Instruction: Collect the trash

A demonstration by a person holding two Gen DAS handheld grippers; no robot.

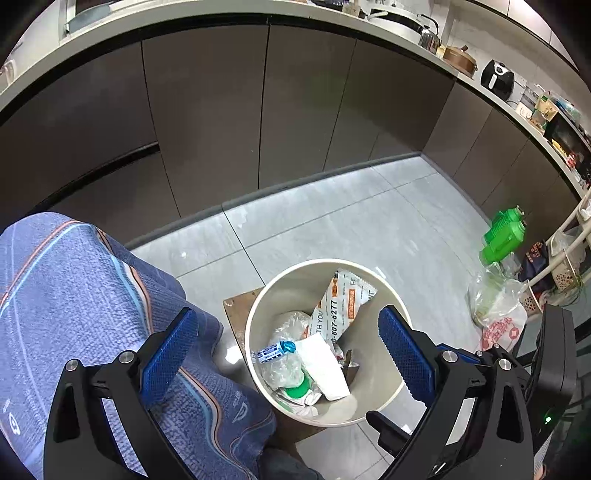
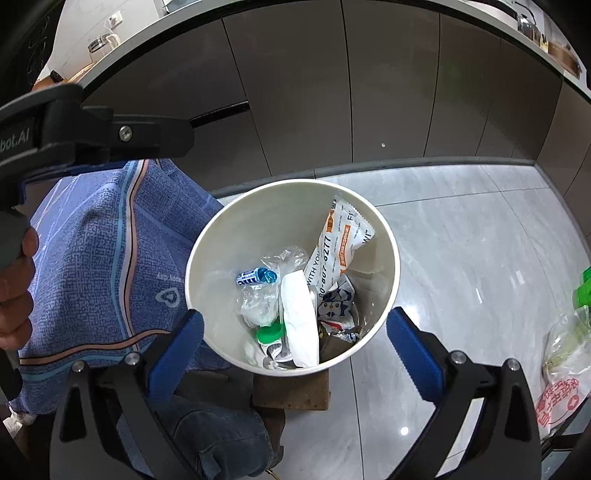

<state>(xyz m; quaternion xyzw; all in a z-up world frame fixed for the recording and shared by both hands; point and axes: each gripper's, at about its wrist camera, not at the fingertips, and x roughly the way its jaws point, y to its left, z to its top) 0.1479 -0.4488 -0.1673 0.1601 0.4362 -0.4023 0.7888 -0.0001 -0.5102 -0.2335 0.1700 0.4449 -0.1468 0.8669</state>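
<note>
— State of the bin, please.

— The round trash bin (image 2: 207, 236) is smooth, cream-walled plastic, open at the top; it stands on a brown, rough-edged board (image 2: 295, 391) on the grey marbled floor tiles (image 2: 461, 258). Inside lie a crinkled clear plastic bottle (image 2: 258, 295) with a blue printed label, a green screw cap (image 2: 267, 334), a flat white folded paper (image 2: 299, 325), a glossy white-and-orange wrapper (image 2: 340, 243) leaning on the far wall, and a crumpled printed packet (image 2: 336, 302).

— And the grippers?

— The left gripper (image 1: 288, 358) has its jaws spread wide, the ribbed blue pads (image 1: 170, 350) clear of everything; nothing is between them but the view down into the bin. The right gripper (image 2: 295, 350) is likewise fully spread and empty-handed, poised above the near rim.

— Anything in the way?

— A blue woven cloth (image 2: 99, 258) with orange and pale stripes drapes just beside the bin on the left, touching its wall as far as I can tell; dark denim (image 2: 214, 435) lies below it. Matte brown cabinet doors (image 1: 207, 110) back the scene under a pale tabletop (image 1: 406, 33) carrying a kettle and appliances; a translucent plastic bag (image 1: 495, 306) with red print and a green bottle (image 1: 502, 232) sit on the floor, well apart to the right.
</note>
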